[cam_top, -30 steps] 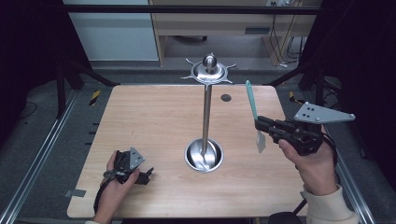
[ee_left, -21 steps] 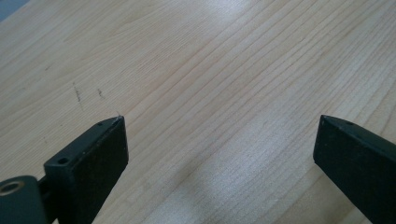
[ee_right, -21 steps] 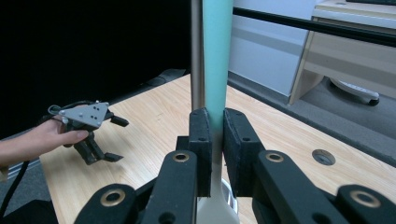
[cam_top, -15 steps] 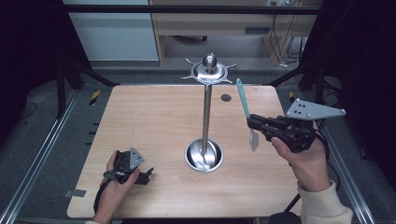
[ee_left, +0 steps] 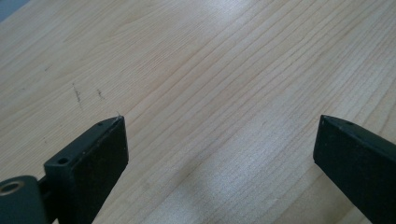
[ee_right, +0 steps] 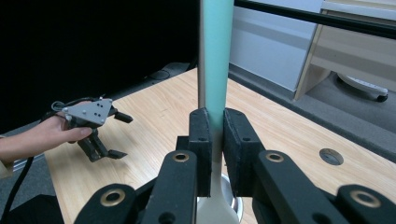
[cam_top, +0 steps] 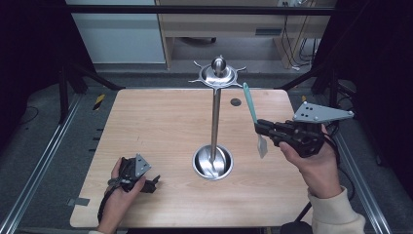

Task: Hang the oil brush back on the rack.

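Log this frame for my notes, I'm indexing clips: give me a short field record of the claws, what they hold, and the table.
surface: wooden table
centre item: metal stand, tall pole rising from a round base, hooked disc on top
right claw: shut on a teal-handled spatula, held above the table to the right of the stand, handle up, pale blade down
left claw: open, holding nothing, low over bare wood near the table's front left
other: small dark hole in the tabletop behind the stand
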A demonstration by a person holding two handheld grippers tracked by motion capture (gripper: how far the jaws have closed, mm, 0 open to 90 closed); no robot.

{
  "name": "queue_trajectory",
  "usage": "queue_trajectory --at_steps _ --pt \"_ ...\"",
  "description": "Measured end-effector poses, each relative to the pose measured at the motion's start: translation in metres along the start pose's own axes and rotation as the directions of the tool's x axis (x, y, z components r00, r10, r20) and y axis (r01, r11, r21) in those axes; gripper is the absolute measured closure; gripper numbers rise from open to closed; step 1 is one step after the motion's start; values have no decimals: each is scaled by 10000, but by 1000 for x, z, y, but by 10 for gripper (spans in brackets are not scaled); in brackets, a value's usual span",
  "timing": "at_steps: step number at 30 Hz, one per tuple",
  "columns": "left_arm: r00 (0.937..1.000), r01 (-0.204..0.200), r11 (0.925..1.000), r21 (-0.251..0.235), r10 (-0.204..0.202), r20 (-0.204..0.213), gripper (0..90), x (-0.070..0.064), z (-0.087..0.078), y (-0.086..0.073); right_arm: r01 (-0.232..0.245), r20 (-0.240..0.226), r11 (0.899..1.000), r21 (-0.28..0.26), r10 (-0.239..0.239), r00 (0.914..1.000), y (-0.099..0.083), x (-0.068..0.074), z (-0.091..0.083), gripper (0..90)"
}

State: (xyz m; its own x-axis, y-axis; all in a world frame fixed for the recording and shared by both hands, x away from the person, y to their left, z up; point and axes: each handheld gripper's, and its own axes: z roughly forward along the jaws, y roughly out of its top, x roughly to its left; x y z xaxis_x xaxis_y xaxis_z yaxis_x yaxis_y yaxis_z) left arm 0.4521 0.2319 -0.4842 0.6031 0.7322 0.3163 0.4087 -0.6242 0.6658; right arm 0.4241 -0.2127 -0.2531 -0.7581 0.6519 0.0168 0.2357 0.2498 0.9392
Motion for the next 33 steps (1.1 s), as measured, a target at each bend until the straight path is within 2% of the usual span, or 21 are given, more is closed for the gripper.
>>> queue_trajectory --at_steps 17,24,33 --pt "10000 -71 10000 44 71 8 29 -1 0 0 -267 -157 9996 -87 265 9995 -4 0 16 824" --pt "9999 -145 9999 69 145 -17 29 -1 1 0 -382 -209 9986 -360 374 9991 -6 1 29 824" --pt "9999 -115 9999 32 115 -21 28 -2 0 0 -432 -87 9960 -784 427 9991 -12 3 37 824"
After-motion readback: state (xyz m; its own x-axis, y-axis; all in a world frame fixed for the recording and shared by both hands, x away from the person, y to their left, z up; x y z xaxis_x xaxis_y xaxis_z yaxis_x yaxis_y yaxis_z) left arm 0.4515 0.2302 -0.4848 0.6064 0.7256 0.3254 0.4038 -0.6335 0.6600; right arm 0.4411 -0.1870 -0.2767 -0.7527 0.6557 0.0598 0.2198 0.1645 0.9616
